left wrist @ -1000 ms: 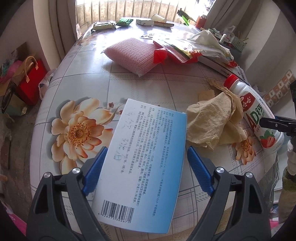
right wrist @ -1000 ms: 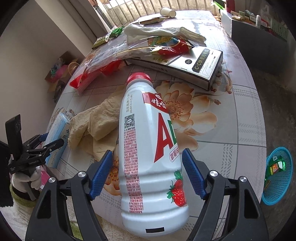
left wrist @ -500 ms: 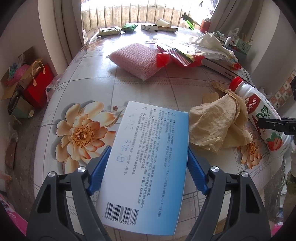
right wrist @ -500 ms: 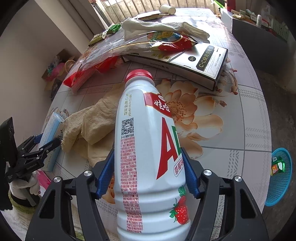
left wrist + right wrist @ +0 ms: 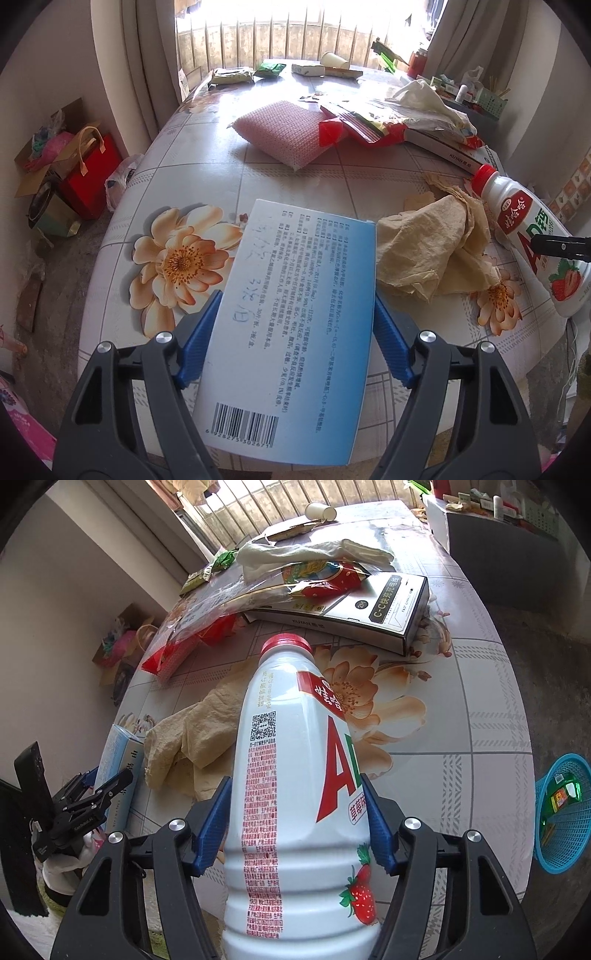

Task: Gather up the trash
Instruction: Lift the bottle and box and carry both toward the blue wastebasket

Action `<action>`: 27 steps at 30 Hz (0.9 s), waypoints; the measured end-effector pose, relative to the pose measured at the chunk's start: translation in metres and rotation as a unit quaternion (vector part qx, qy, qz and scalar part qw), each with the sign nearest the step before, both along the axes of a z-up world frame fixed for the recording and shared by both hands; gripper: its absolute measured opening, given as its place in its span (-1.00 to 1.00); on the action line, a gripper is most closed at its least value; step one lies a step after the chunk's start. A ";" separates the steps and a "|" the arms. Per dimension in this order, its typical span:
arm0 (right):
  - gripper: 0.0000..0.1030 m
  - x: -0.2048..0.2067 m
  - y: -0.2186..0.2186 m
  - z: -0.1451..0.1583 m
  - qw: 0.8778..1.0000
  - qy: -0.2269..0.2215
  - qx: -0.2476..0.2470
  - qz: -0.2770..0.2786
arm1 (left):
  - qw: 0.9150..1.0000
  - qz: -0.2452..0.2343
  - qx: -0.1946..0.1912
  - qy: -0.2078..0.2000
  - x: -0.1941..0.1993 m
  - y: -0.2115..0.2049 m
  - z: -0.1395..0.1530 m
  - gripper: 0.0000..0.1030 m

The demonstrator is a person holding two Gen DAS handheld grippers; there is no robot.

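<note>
In the left wrist view a flat blue-and-white medicine box (image 5: 306, 258) with a barcode lies at the near edge of the flowered table (image 5: 192, 173). My left gripper (image 5: 297, 299) is shut on it, blue pads against its two long sides. In the right wrist view a white strawberry-drink bottle (image 5: 291, 720) with a red cap points away from me. My right gripper (image 5: 295, 781) is shut on its body. The same bottle (image 5: 524, 236) shows at the right of the left view. A crumpled tan paper (image 5: 432, 251) lies between box and bottle.
A blue basket (image 5: 561, 812) holding some wrappers stands on the floor to the right of the table. Farther back lie a pink sponge pad (image 5: 284, 133), red snack bags (image 5: 354, 129), a long black-and-white box (image 5: 351, 613) and a paper cup (image 5: 332, 61). Bags (image 5: 88, 173) crowd the floor at left.
Both pairs of jaws have narrowed until the pads touch the box and the bottle. The bottle's cap end has tipped up a little, and the left view has tilted up toward the window.
</note>
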State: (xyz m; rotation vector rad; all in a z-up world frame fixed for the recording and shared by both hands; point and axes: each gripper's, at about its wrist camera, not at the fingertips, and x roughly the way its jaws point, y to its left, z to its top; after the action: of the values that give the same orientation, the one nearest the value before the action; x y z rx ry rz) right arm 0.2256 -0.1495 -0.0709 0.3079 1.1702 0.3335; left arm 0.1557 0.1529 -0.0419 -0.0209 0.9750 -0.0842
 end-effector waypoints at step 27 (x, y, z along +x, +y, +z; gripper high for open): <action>0.24 -0.046 -0.017 0.046 0.995 -0.055 0.078 -0.013 | 0.997 -0.011 -0.009 -0.079 -0.045 -0.008 0.072 0.40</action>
State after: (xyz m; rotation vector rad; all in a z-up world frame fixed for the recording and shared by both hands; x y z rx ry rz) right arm 0.1799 -0.1667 -0.0249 0.4360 1.0327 0.4146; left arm 0.1109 0.1446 0.0296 -0.0195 0.8164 -0.1125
